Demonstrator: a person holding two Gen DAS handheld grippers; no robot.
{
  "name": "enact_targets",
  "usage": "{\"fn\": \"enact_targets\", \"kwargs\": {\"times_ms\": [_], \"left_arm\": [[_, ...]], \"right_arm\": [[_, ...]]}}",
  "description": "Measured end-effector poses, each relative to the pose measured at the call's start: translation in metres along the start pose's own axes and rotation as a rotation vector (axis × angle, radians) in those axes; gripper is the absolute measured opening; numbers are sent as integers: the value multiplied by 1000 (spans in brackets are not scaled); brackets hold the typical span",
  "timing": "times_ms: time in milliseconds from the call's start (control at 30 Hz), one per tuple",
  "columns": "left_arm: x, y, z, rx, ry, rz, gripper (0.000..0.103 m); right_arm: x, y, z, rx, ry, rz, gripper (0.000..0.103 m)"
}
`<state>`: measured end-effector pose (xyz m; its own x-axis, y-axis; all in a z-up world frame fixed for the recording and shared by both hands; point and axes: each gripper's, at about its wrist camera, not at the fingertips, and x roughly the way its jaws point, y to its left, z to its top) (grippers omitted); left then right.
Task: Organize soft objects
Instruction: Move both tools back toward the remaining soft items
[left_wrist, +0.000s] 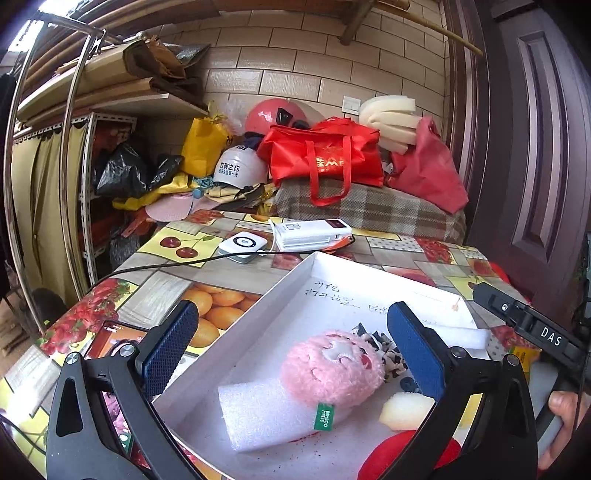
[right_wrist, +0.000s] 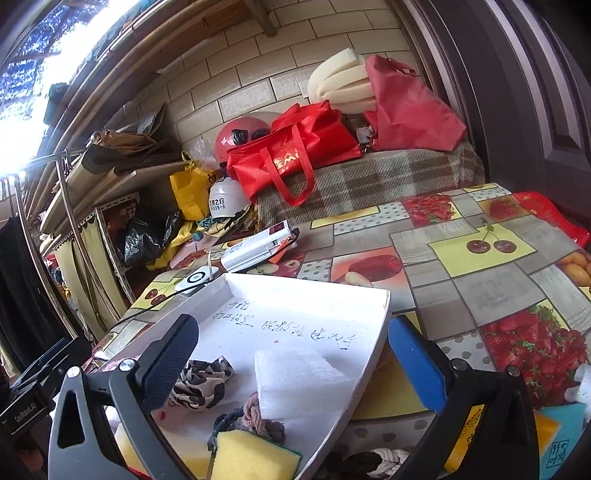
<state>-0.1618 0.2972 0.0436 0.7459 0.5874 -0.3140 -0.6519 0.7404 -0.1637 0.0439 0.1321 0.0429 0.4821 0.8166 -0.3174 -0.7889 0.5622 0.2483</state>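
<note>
A shallow white box (left_wrist: 321, 264) (right_wrist: 380, 321) lies on the fruit-print tablecloth. In the left wrist view it holds a pink plush toy (left_wrist: 332, 365), a white foam block (left_wrist: 258, 413), a black-and-white scrunchie (left_wrist: 384, 347) and a pale sponge (left_wrist: 404, 410). My left gripper (left_wrist: 295, 354) hangs open above the plush, touching nothing. In the right wrist view the box holds a white foam block (right_wrist: 299, 384), the scrunchie (right_wrist: 203, 380), a braided hair tie (right_wrist: 258, 413) and a yellow sponge (right_wrist: 255, 458). My right gripper (right_wrist: 295, 365) is open and empty over them.
A phone (left_wrist: 114, 339) lies left of the box. A white power bank (left_wrist: 314, 232) and a small white device (left_wrist: 242, 245) with a black cable lie behind it. Red bags (left_wrist: 328, 155), helmets and foam pile up at the back. A dark door (left_wrist: 535, 147) stands at the right.
</note>
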Motion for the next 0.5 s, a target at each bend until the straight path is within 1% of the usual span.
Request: {"fn": "enact_targets", "kwargs": {"times_ms": [500], "left_arm": [[0, -8, -1, 29, 10, -32, 103]], "right_arm": [[-8, -3, -4, 14, -6, -6, 103]]}}
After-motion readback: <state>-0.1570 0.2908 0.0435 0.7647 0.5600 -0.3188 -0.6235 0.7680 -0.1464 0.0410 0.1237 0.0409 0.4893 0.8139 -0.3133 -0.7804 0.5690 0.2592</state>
